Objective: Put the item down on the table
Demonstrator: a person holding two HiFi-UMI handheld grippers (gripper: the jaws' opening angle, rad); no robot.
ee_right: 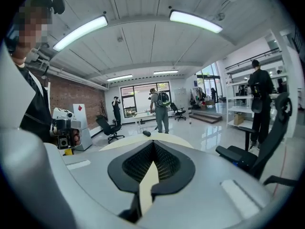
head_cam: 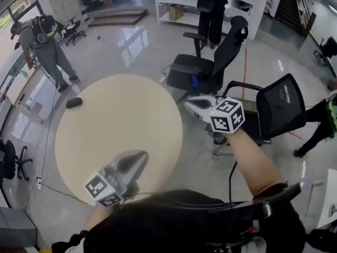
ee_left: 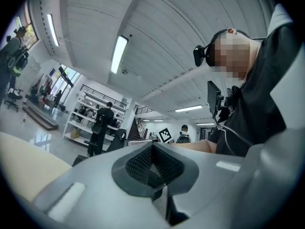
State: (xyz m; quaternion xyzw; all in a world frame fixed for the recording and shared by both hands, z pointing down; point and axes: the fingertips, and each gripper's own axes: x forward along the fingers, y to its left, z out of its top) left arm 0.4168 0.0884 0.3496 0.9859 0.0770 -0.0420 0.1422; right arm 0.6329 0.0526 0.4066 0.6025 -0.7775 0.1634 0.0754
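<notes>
On the round beige table (head_cam: 116, 120), near its far left rim, lies the small black item (head_cam: 74, 102). It sits flat on the top, and neither gripper touches it.

Left gripper (head_cam: 141, 155): held above the near part of the table, tip pointing toward the table's middle. Jaws pressed together, nothing between them; the ribbed pads (ee_left: 140, 163) meet at the tip.

Right gripper (head_cam: 189, 104): just beside the table's right rim, in front of a black office chair (head_cam: 210, 62). Jaws pressed together and empty. Its marker cube (head_cam: 227, 115) faces up.

The item lies well apart from both grippers, across the table from them.

A second chair (head_cam: 279, 107), mesh-backed, stands to the right of the right gripper. One person (head_cam: 45, 41) stands on the glossy floor (head_cam: 131, 41) beyond the item. Another stands by the white shelving (head_cam: 174, 1) at the back.
</notes>
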